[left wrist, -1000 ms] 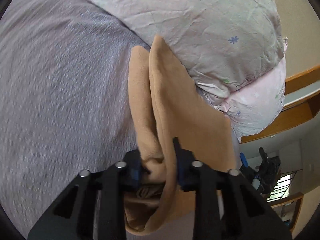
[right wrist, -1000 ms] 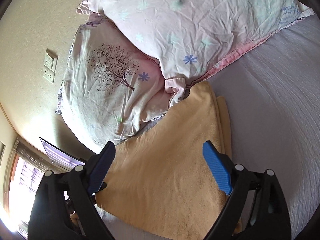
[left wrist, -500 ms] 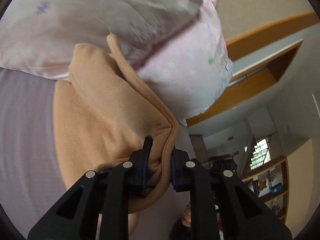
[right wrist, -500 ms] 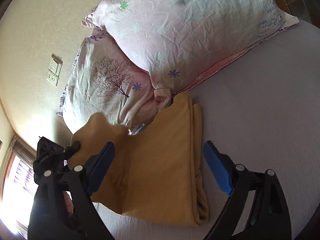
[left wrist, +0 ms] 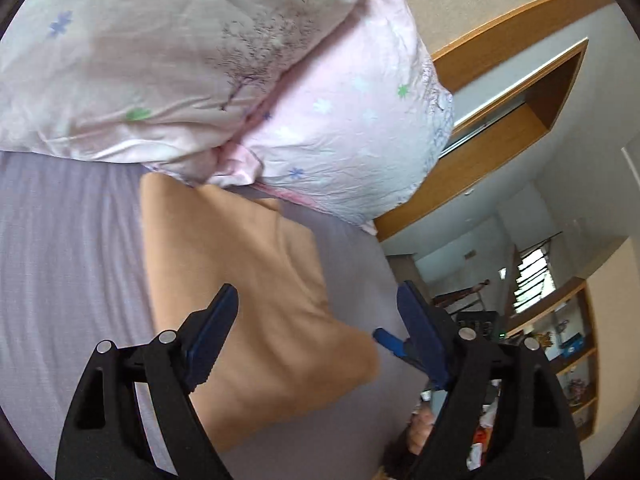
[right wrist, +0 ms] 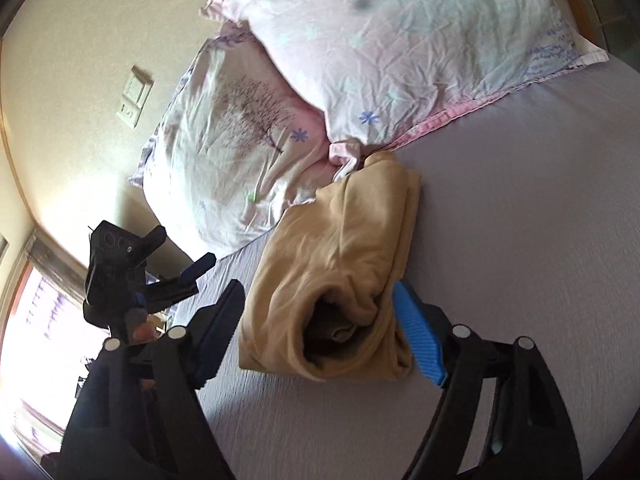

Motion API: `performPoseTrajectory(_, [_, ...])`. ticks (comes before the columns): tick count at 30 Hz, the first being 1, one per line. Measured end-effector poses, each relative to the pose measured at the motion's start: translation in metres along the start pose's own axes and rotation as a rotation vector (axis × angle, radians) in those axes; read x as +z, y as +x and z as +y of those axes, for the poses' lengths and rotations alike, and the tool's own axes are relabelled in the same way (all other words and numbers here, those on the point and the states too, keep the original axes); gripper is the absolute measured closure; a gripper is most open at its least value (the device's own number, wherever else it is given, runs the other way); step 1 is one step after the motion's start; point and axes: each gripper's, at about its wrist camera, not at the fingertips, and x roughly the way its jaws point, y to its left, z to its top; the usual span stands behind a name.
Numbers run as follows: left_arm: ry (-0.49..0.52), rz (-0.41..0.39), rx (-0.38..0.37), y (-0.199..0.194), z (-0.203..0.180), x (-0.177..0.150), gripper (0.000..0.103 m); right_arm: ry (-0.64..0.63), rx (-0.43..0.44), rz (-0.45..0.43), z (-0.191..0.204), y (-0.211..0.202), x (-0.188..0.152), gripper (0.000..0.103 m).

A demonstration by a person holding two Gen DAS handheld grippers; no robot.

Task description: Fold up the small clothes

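A tan fleece garment point(left wrist: 256, 300) lies folded on the lilac bed sheet point(left wrist: 60, 260), its far end against the pillows. In the right wrist view the garment point(right wrist: 344, 256) is a narrow bundle with its open waist end towards me. My left gripper point(left wrist: 316, 320) is open and empty just above the garment's near end. My right gripper point(right wrist: 320, 312) is open and empty, its jaws standing either side of the waist opening without touching it. The left gripper point(right wrist: 196, 268) also shows in the right wrist view, at the bed's left edge.
Two pale pink floral pillows point(right wrist: 380, 52) point(right wrist: 240, 140) lie stacked at the head of the bed, touching the garment. A wall with a switch plate point(right wrist: 134, 96) is behind them. A wooden door frame point(left wrist: 500, 92) and shelves point(left wrist: 568, 344) stand beyond the bed's edge.
My left gripper carried a flap of the garment across, then opened and let it drop; the garment now lies folded narrower. My right gripper stayed open and drew back a little.
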Motion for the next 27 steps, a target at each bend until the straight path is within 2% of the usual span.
performPoseTrajectory(2, [0.010, 0.021, 0.060, -0.004, 0.014, -0.008, 0.021, -0.041, -0.008, 0.046, 0.012, 0.012, -0.009, 0.031])
performPoseTrajectory(3, [0.001, 0.033, 0.080, -0.004, 0.021, -0.011, 0.021, -0.057, -0.022, 0.068, 0.017, 0.019, -0.013, 0.034])
performPoseTrajectory(4, [-0.014, 0.047, 0.091, 0.000, 0.026, -0.013, 0.021, -0.075, -0.033, 0.087, 0.021, 0.026, -0.017, 0.041])
performPoseTrajectory(5, [-0.029, 0.063, 0.096, 0.003, 0.032, -0.017, 0.021, -0.098, -0.061, 0.097, 0.024, 0.032, -0.021, 0.094])
performPoseTrajectory(6, [-0.040, 0.078, 0.102, 0.003, 0.039, -0.022, 0.021, -0.103, -0.127, 0.108, 0.022, 0.036, -0.024, 0.099])
performPoseTrajectory(7, [-0.049, 0.089, 0.109, 0.008, 0.043, -0.024, 0.021, -0.087, -0.171, 0.113, 0.016, 0.036, -0.027, 0.099])
performPoseTrajectory(9, [-0.066, 0.113, 0.114, 0.016, 0.050, -0.027, 0.021, -0.028, -0.176, 0.145, -0.001, 0.034, -0.031, 0.098])
performPoseTrajectory(10, [-0.073, 0.125, 0.118, 0.018, 0.054, -0.030, 0.021, -0.001, -0.140, 0.151, -0.007, 0.031, -0.032, 0.096])
performPoseTrajectory(11, [-0.078, 0.138, 0.122, 0.022, 0.057, -0.031, 0.021, 0.033, -0.100, 0.141, -0.010, 0.026, -0.030, 0.086])
performPoseTrajectory(12, [-0.081, 0.153, 0.124, 0.026, 0.059, -0.032, 0.021, 0.069, -0.062, 0.121, -0.014, 0.019, -0.025, 0.055])
performPoseTrajectory(13, [-0.089, 0.166, 0.126, 0.030, 0.061, -0.032, 0.021, 0.107, -0.023, 0.090, -0.017, 0.013, -0.017, 0.033])
performPoseTrajectory(14, [-0.099, 0.176, 0.125, 0.035, 0.063, -0.032, 0.021, 0.136, 0.006, 0.039, -0.019, 0.007, -0.007, 0.006])
performPoseTrajectory(15, [-0.104, 0.187, 0.122, 0.040, 0.064, -0.033, 0.021, 0.144, 0.026, -0.001, -0.021, 0.005, 0.003, 0.005])
performPoseTrajectory(16, [-0.106, 0.195, 0.122, 0.046, 0.065, -0.032, 0.021, 0.159, 0.011, -0.006, -0.024, 0.010, 0.016, 0.006])
performPoseTrajectory(20, [-0.119, 0.179, 0.128, 0.056, 0.073, -0.027, 0.021, 0.217, -0.090, 0.048, -0.040, 0.055, 0.058, 0.034])
performPoseTrajectory(24, [-0.143, 0.169, 0.107, 0.060, 0.081, -0.019, 0.021, 0.243, -0.143, 0.135, -0.057, 0.096, 0.078, 0.036])
performPoseTrajectory(25, [-0.145, 0.168, 0.102, 0.061, 0.082, -0.016, 0.021, 0.232, -0.157, 0.150, -0.059, 0.103, 0.080, 0.042])
performPoseTrajectory(26, [-0.143, 0.166, 0.100, 0.063, 0.082, -0.015, 0.021, 0.207, -0.156, 0.153, -0.059, 0.110, 0.082, 0.078])
performPoseTrajectory(27, [-0.138, 0.164, 0.098, 0.065, 0.083, -0.012, 0.022, 0.185, -0.154, 0.157, -0.060, 0.115, 0.085, 0.091])
